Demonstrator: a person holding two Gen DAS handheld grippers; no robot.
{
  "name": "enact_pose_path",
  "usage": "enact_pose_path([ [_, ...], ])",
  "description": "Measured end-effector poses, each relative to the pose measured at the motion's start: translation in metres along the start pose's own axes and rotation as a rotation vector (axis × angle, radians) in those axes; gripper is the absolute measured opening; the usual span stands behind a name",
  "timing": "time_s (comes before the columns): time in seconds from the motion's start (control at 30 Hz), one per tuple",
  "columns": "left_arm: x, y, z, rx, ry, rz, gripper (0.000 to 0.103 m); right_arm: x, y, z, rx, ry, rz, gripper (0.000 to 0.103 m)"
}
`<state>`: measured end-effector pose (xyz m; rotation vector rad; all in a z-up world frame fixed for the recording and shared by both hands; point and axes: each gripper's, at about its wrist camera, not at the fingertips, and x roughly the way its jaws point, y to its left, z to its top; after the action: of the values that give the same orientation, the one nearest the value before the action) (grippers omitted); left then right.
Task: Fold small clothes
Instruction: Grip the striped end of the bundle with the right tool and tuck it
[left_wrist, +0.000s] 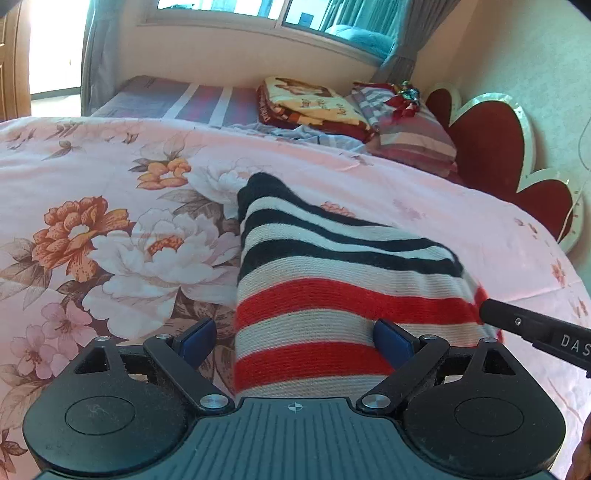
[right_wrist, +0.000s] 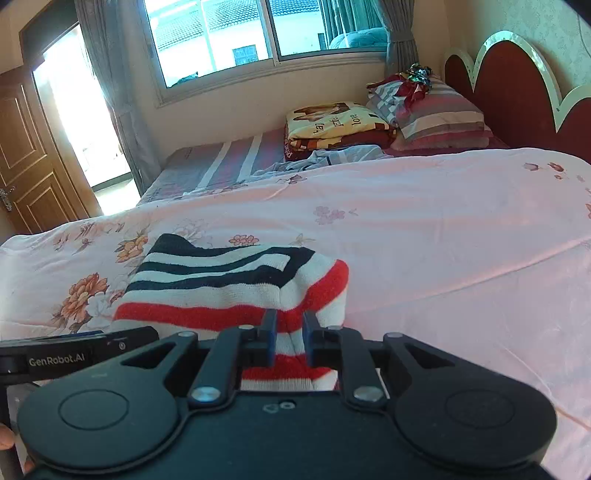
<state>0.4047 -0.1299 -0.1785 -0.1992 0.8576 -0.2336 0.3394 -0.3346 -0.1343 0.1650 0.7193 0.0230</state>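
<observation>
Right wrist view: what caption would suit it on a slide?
Right gripper pinching a fold of the striped sock on the floral bedspread.

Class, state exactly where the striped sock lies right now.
The striped sock lies on the pink floral bedspread, in front of both cameras, its red-striped end between the right gripper fingers.

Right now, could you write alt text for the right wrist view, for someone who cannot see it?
The right claw is pinched onto a fold of a striped sock, red, white and navy, lying on a pink floral bedspread. The left claw's tip enters at lower left; stacked pillows, a folded blanket and a window sit behind.
</observation>
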Motion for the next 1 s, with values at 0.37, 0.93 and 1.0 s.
enact_pose_path([
  [0.37, -0.002, 0.008, -0.009, -0.087, -0.096, 0.022, 0.092, 0.045, -0.001, 0.001, -0.048, 0.038, 0.022, 0.016],
  [0.93, 0.057, 0.018, 0.027, -0.141, -0.056, 0.058, 0.092, 0.104, 0.026, 0.025, -0.166, 0.04, -0.034, 0.025],
  [1.0, 0.056, 0.02, 0.026, -0.149, -0.063, 0.058, 0.092, 0.107, 0.028, 0.02, -0.209, 0.02, -0.041, 0.025],
])
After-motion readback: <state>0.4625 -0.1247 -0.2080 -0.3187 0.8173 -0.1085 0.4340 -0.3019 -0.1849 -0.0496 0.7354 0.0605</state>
